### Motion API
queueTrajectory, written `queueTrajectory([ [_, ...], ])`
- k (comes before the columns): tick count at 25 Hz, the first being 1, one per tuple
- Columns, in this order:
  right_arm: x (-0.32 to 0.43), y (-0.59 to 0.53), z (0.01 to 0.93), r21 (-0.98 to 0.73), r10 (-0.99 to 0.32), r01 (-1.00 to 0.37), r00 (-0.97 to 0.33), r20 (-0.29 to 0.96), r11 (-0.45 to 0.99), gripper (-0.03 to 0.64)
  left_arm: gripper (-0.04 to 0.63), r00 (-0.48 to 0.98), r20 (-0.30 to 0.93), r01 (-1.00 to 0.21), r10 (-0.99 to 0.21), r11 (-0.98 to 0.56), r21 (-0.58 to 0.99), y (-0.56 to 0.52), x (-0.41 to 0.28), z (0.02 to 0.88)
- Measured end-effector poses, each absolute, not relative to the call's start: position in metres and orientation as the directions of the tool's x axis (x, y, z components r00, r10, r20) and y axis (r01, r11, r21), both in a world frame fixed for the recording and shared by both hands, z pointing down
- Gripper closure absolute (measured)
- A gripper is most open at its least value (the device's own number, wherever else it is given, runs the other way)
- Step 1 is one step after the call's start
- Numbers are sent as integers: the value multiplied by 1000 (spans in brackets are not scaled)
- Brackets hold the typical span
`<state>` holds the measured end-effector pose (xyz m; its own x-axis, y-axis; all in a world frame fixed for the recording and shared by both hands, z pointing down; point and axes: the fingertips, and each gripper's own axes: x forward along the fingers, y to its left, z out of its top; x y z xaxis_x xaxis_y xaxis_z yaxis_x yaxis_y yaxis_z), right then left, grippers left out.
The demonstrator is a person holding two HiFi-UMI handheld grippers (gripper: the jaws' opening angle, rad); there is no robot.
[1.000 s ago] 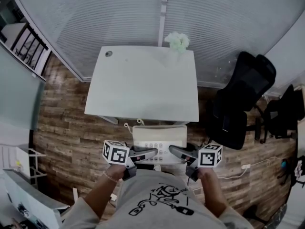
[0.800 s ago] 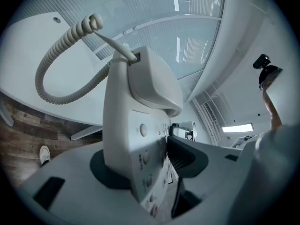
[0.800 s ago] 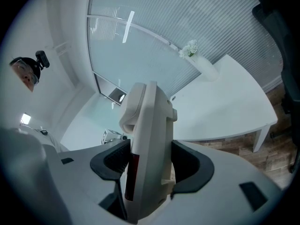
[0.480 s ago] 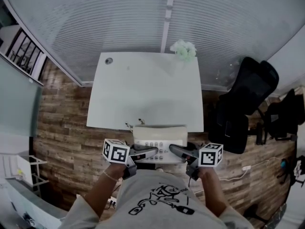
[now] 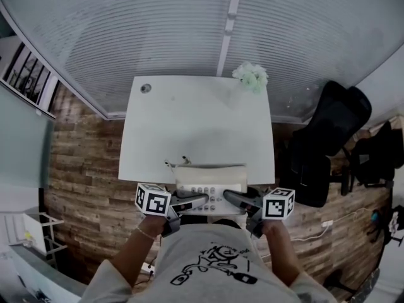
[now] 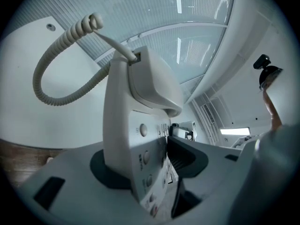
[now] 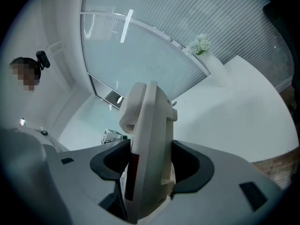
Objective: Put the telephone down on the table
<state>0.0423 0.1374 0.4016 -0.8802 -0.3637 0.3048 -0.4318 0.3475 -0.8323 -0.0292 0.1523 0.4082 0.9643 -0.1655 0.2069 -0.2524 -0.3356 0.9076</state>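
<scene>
1. The telephone hangs between both grippers, at the near edge of the white table.
2. The left gripper is clamped on its left end; the right gripper is clamped on its right end.
3. Its coiled cord loops above the tabletop.

we hold the telephone up by its two short ends. it is an off-white desk set, lying about level with its rows of buttons facing up. the handset sits in its cradle along the far side, and the coiled cord loops out from the left end. its far part overlaps the near edge of the white surface; we cannot tell if it touches.
</scene>
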Motion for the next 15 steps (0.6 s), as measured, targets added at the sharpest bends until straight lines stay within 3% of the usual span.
queueTrajectory([
  [15, 29, 110, 405, -838, -365, -432, -879, 309, 332, 330, 362, 966, 202, -245, -162, -318, 916, 125, -42, 412],
])
